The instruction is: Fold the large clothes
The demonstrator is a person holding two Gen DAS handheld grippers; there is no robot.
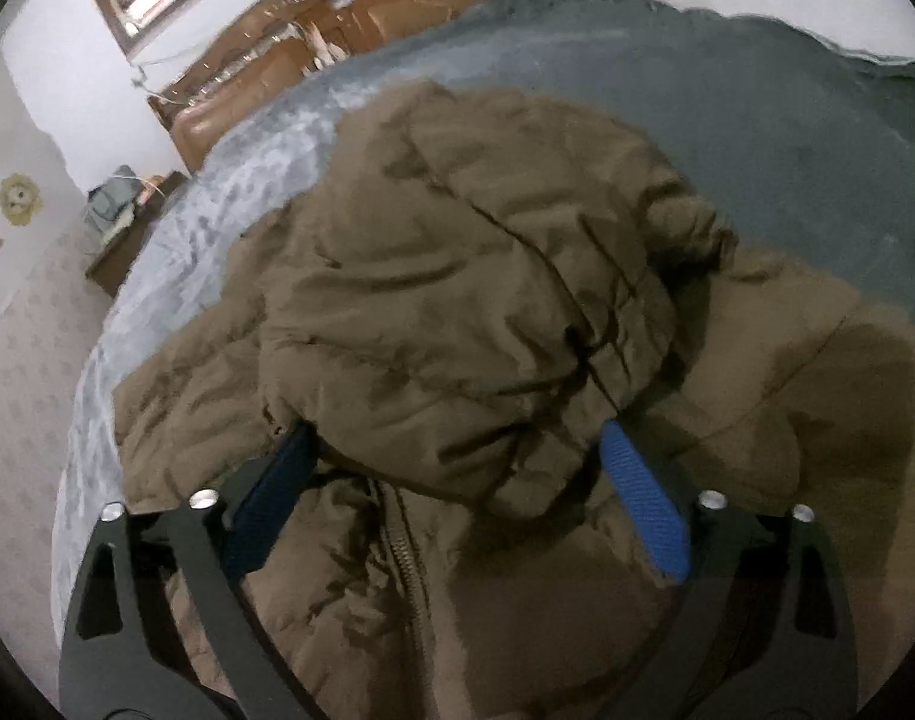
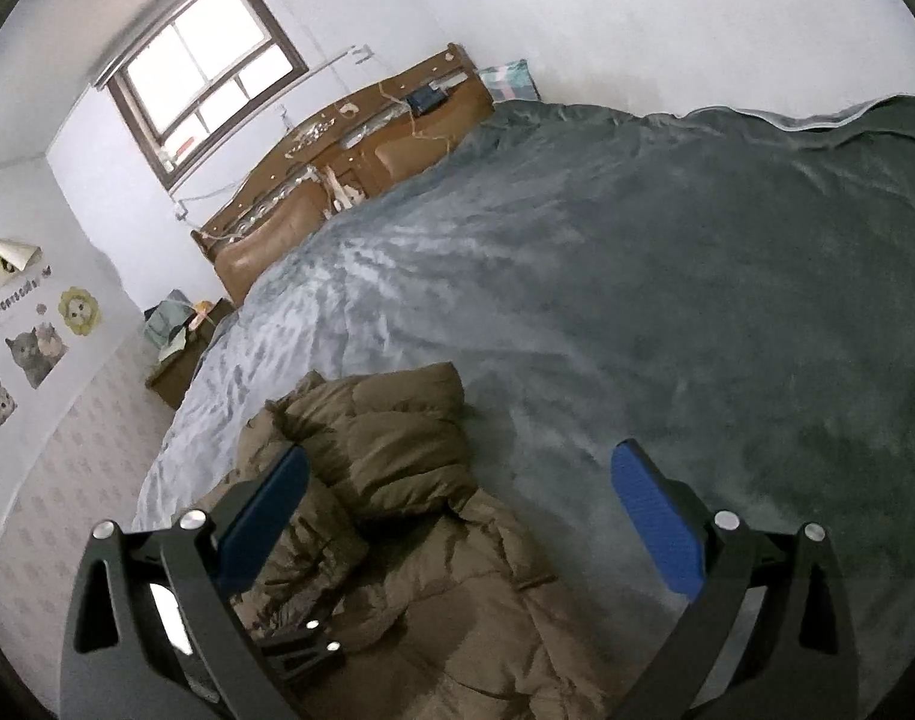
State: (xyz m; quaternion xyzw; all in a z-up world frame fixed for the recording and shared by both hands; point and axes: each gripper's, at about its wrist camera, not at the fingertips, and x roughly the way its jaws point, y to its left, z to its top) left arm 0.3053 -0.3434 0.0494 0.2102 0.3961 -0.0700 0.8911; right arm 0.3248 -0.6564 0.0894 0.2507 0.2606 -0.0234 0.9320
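Observation:
A large olive-brown padded jacket lies on a grey-blue bed blanket, its hood bunched up and its zipper running toward the camera. My left gripper is open, its blue pads on either side of the hood's lower edge, just above the fabric. In the right wrist view the jacket lies at the lower left. My right gripper is open and empty above the jacket's right edge and the blanket. The left gripper's tip shows on the jacket there.
A brown wooden headboard stands at the far end of the bed under a window. A small bedside table with clutter sits by the left wall. Patterned floor runs along the bed's left side.

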